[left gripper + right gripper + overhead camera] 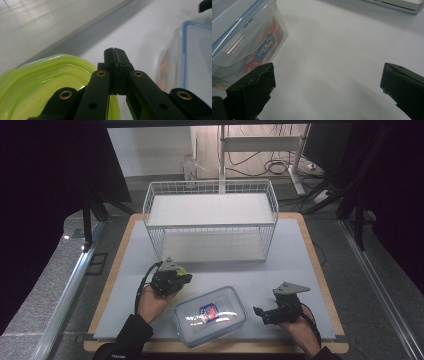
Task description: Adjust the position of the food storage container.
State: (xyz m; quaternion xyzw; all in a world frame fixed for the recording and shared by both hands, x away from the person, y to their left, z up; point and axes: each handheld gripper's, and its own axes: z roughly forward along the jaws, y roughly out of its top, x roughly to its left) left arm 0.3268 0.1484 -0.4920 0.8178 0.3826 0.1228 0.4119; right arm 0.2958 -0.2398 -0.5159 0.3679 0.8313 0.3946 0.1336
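Observation:
In the left gripper view a lime-green plastic lid (37,82) lies low at the left, and its rim runs in under the jaws. My left gripper (114,53) has its jaws pressed together on that rim. From above, the left gripper (184,277) points right with a bit of the green lid (181,270) at its tip. A clear lock-lid container (210,315) with a blue seal and a red-and-blue label stands between the hands. My right gripper (257,312) is open just right of the container (242,37), jaws wide apart over bare mat.
A white wire shelf rack (210,220) stands at the back of the grey mat (290,265), which lies on a wooden-edged table. Past the far table edge are a floor with cables and a metal stand. Dark curtains close both sides.

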